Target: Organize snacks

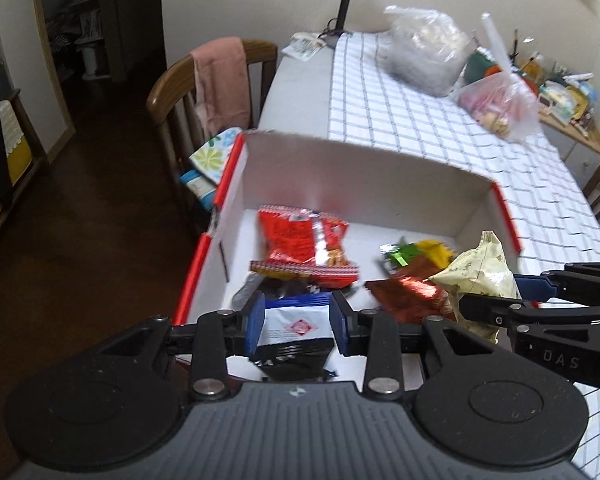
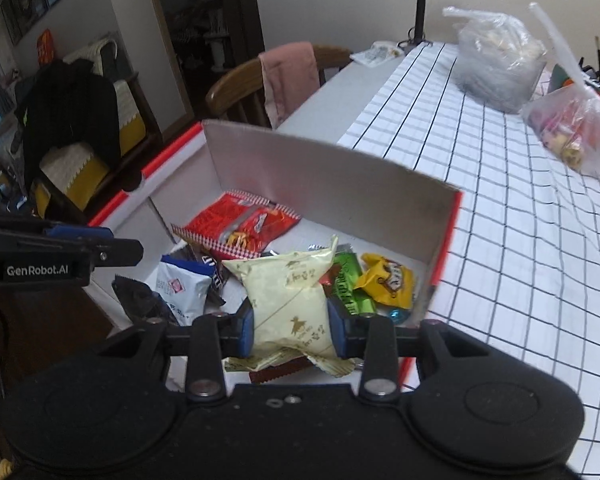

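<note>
Snacks fill both my grippers: left gripper (image 1: pixel 297 322) clamps a white-and-blue foil packet (image 1: pixel 294 330), right gripper (image 2: pixel 291 330) clamps a pale-yellow pillow packet (image 2: pixel 290 304), both just above the red-edged white cardboard box (image 2: pixel 324 172) lying ahead.

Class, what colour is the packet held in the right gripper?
Pale cream-yellow with small gold print; the packet in the right gripper shows best in the right wrist view.

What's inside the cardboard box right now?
In the cardboard box: a red snack bag, a green packet, a yellow packet and a reddish-brown wrapper. The cream packet and white packet hide whatever lies beneath them.
</note>
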Demonstrator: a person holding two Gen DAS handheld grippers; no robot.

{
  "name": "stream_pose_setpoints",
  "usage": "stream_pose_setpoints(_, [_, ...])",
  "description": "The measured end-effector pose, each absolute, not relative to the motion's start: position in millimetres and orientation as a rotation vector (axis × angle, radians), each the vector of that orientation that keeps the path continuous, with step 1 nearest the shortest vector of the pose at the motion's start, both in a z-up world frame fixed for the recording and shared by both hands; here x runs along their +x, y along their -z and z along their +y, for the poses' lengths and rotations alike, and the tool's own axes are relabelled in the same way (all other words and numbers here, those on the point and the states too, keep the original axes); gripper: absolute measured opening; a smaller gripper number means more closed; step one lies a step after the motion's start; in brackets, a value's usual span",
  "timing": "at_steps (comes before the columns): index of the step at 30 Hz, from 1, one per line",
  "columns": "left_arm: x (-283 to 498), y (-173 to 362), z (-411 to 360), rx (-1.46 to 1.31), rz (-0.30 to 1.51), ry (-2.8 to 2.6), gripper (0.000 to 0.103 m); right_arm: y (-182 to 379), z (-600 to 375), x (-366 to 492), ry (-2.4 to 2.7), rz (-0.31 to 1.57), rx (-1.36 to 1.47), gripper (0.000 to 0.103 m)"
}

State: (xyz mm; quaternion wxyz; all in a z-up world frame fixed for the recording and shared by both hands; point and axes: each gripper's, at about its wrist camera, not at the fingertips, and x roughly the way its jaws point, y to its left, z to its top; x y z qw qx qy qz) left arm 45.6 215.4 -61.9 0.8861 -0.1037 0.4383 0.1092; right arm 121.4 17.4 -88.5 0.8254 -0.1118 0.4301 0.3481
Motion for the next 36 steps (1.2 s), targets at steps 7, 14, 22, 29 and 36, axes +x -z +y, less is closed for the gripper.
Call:
stream_pose_setpoints(7, [47.9,81.3,221.1,-0.229,0.958,-0.235,0.034,102.8,34.7,118.2,-0.757,0.919,-0.291,0.036])
stream_pose_setpoints(14, [48.9,91.9,216.0,-0.226,0.960,-0.245,0.034,104.4,32.1,118.4,-0.758,0.924,-0.295,0.041])
stream_pose_setpoints(22, [46.4,84.2,205.8,-0.209,0.926,-0.241,0.057,94.4,19.6,115.9,-0.765,0.906,-0.252,0.060])
stream_pose_setpoints(29, [39.2,70.4,195.0,-0.205,0.883,-0.218,0.064,74.1,-0.5,111.2,-0.775,0.868,-0.195,0.075])
stream_pose_setpoints(36, [27.4,48.1,178.2,-0.194,0.822,-0.187,0.070,47.8,-24.8,103.4,-0.793,0.808,-0.128,0.088])
